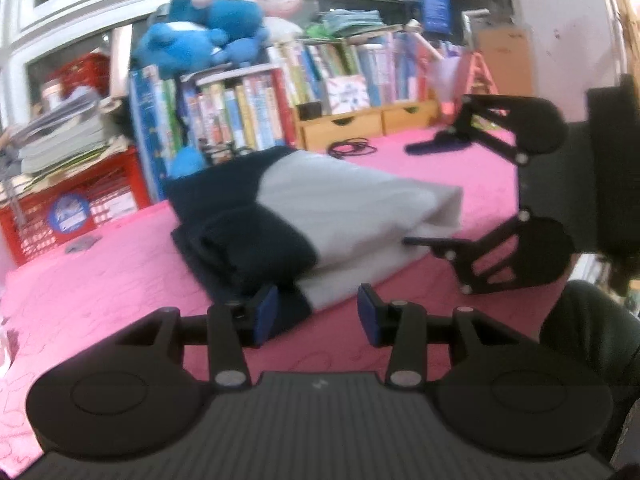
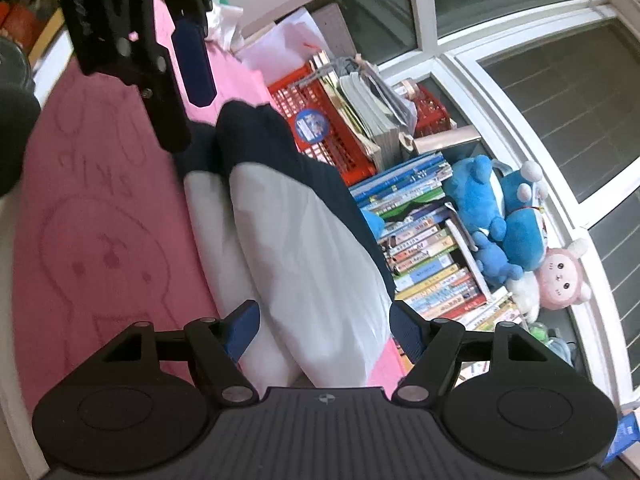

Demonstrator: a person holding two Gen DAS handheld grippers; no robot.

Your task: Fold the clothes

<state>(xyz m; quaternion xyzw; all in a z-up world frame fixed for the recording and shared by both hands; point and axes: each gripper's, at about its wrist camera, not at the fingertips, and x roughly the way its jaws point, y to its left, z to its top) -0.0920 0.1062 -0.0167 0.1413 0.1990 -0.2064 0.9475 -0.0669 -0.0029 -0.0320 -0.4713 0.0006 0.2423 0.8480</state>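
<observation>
My left gripper (image 1: 316,314), jaws apart and holding nothing, sits at the near edge of the garment (image 1: 320,216), where navy meets grey. The garment lies in folded layers on the pink cover (image 1: 100,292), long axis left to right. My right gripper (image 2: 324,330), also spread and gripping nothing, straddles its grey end.

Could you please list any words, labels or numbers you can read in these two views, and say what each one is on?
"SKI": faint letters on the pink cover, seen reversed; the reading is uncertain.
Round blue sticker on the red crate: too blurred.
Book spines: print too small and blurred.
Nothing legible on the folded garment.
</observation>
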